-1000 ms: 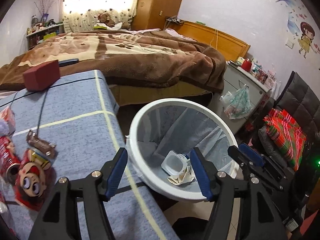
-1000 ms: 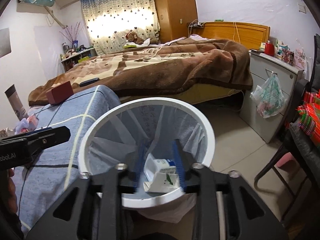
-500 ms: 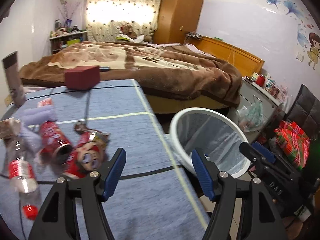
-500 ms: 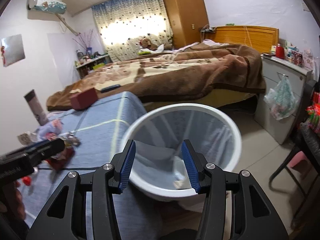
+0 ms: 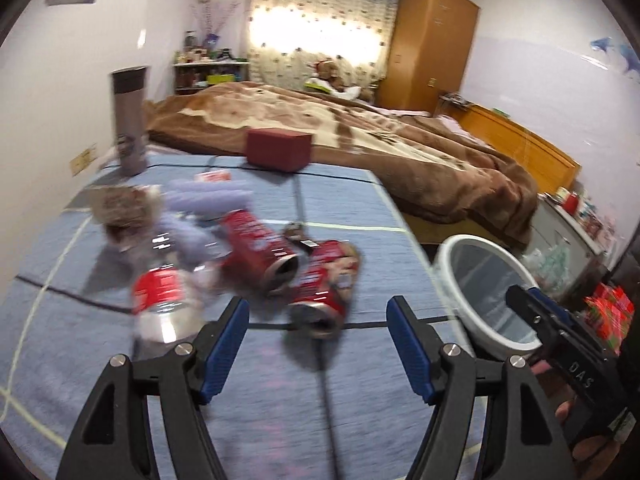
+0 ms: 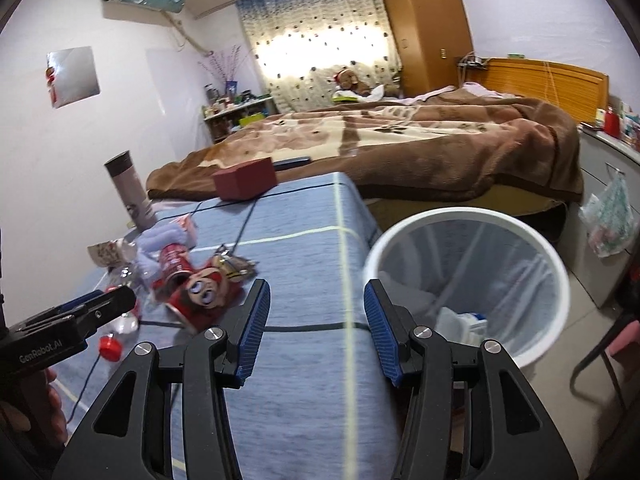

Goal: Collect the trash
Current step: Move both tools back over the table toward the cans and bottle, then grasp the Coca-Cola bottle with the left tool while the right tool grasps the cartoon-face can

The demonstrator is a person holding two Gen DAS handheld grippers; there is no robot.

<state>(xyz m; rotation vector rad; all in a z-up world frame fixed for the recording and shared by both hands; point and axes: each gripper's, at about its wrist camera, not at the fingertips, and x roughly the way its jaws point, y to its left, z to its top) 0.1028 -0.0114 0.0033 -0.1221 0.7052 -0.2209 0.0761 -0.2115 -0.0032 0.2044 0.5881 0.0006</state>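
Trash lies in a heap on the blue tablecloth (image 5: 360,208): two red cans (image 5: 260,246) (image 5: 326,286), a clear plastic bottle with a red label (image 5: 164,300), a crumpled wrapper (image 5: 120,210) and a purple cloth (image 5: 200,200). My left gripper (image 5: 318,314) is open and empty just in front of the nearer can. My right gripper (image 6: 316,300) is open and empty over the table edge. The white bin (image 6: 460,216) stands to its right with a carton (image 6: 464,322) inside. The heap also shows in the right wrist view (image 6: 188,280).
A dark red box (image 5: 278,148) and a tall grey flask (image 5: 128,120) stand at the table's far end. A bed with a brown blanket (image 6: 440,140) lies beyond. A grey cabinet with a hanging plastic bag (image 6: 612,216) is right of the bin.
The right gripper opened and dropped the carton into the bin, then swung left toward the table. The left gripper swung left from the bin to face the heap of cans.
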